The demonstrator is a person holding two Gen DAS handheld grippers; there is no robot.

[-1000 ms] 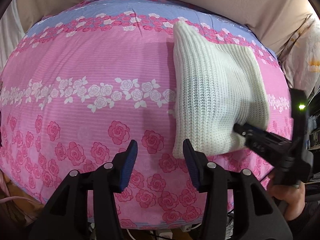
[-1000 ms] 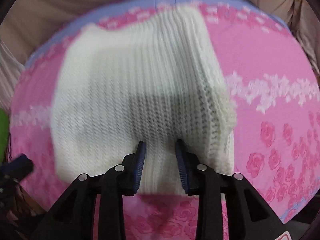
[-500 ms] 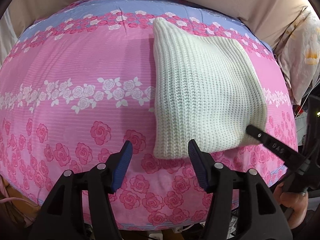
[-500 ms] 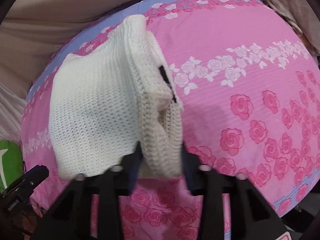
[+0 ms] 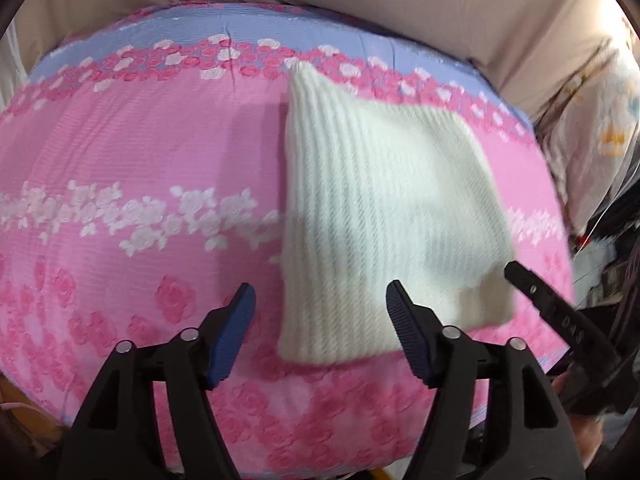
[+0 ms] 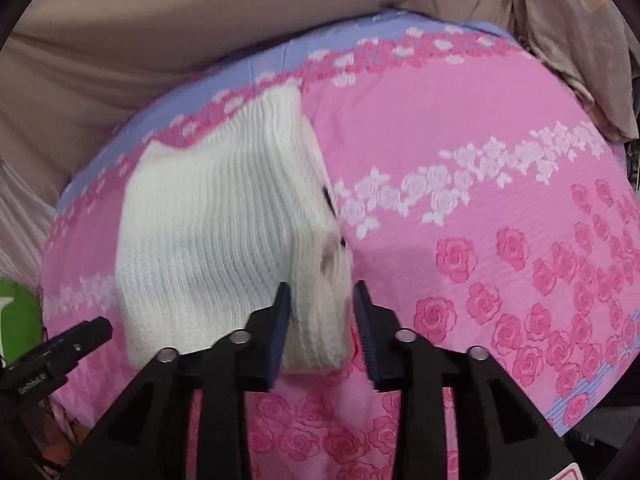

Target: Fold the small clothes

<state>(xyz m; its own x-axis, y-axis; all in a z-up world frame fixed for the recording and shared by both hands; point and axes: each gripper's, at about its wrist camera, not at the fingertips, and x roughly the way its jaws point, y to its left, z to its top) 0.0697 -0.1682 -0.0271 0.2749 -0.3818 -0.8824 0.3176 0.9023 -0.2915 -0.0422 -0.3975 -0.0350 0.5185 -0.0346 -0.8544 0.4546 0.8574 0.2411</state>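
A white knitted garment (image 5: pixel 384 216) lies folded on the pink rose-print bed cover (image 5: pixel 132 160). My left gripper (image 5: pixel 320 332) is open and empty, with its fingers either side of the garment's near left corner. In the right wrist view the garment (image 6: pixel 216 232) fills the left half, its near right corner bunched up. My right gripper (image 6: pixel 320 328) stands open around that thick near corner, the knit in the gap between the pads. The right gripper also shows at the right edge of the left wrist view (image 5: pixel 560 312).
Beige fabric (image 5: pixel 360 8) rises behind the bed. A patterned pillow or cloth (image 5: pixel 600 128) lies at the right. A green object (image 6: pixel 16 316) shows at the left edge of the right wrist view. The bed's near edge (image 5: pixel 320 456) drops off just below the grippers.
My right gripper has opened from its grip on the garment's near corner. The garment has settled flatter on the bed. My left gripper has opened wider and moved toward the garment's near left corner.
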